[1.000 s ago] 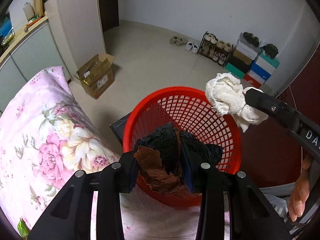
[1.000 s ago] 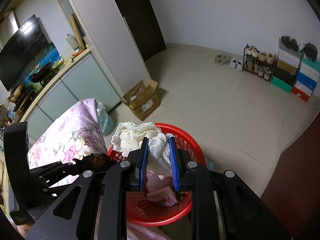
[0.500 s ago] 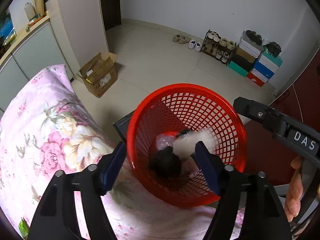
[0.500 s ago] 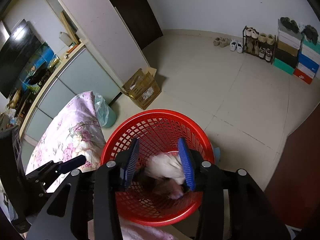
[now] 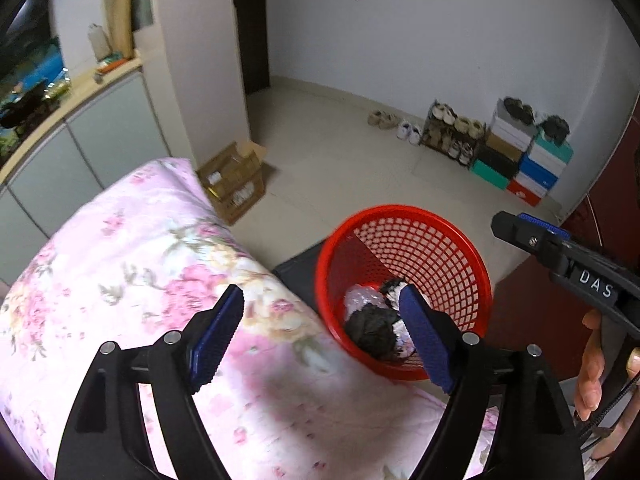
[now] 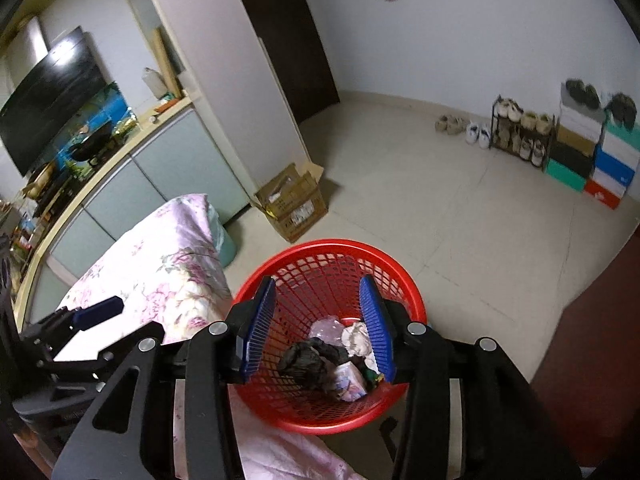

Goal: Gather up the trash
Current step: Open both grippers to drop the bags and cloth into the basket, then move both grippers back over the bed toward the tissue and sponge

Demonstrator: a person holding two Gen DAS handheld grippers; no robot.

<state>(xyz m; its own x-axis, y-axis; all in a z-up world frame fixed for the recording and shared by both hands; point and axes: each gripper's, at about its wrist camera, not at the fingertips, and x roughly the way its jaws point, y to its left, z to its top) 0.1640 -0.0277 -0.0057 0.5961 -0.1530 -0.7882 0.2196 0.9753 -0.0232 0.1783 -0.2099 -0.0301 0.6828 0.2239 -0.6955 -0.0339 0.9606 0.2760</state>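
- Now above round red plastic mesh basket (image 6: 332,272): left tongs (image 5: 320,336) opening, empty.
- Right tongs (image 6: 320,320) parted, empty too.
- Inside basket (bottom): crumpled black wad (image 6: 308,360), white cloth lump (image 6: 356,338), pale pink wrapper (image 6: 328,328).
- Beside basket: pink floral bed quilt (image 5: 132,256).

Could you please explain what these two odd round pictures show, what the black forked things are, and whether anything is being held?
There is no robot here: a person holds a two-finger clamp tool in each hand, and a wide-angle camera on each tool looks along its fingers. One picture comes from the left gripper, whose jaws are opening with nothing between them; in it the right tool and the person's hand show at the edge. The other comes from the right gripper, open and empty above a red basket. The basket stands beside a bed with a pink floral cover. Inside lie a black crumpled wad, a white wad and pinkish wrapping. Nothing is held.
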